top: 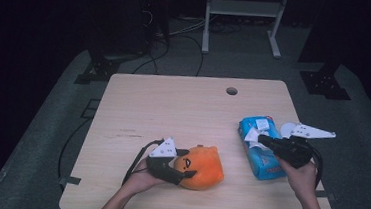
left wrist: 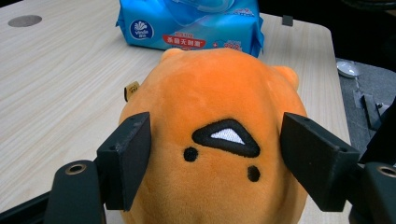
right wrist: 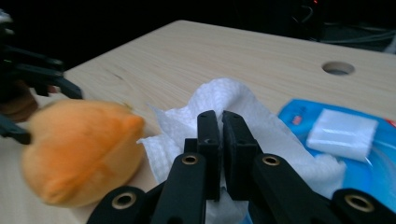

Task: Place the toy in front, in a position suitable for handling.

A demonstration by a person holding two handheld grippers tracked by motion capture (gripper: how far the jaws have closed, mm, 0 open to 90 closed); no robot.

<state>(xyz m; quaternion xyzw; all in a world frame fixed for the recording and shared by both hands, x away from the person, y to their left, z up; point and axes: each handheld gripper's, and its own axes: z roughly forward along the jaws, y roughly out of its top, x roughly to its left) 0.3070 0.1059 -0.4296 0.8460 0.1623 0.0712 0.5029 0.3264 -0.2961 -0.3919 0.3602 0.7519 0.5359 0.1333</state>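
Your right gripper point(right wrist: 220, 140) pinches a white wet tissue point(right wrist: 243, 109) above the blue wipes pack point(top: 260, 145) near the table's right edge. Your left gripper point(left wrist: 224, 158) clamps the round orange plush toy point(top: 201, 167) by the front edge, leftward of the tissue.

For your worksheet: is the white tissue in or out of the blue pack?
Partly out: the right gripper pinches the tissue above the pack.

Blue wipes pack point(left wrist: 187, 25) on table point(left wrist: 60, 93): round white logo reading "vinda" at left, red banner with small white characters beside it, too small to read.
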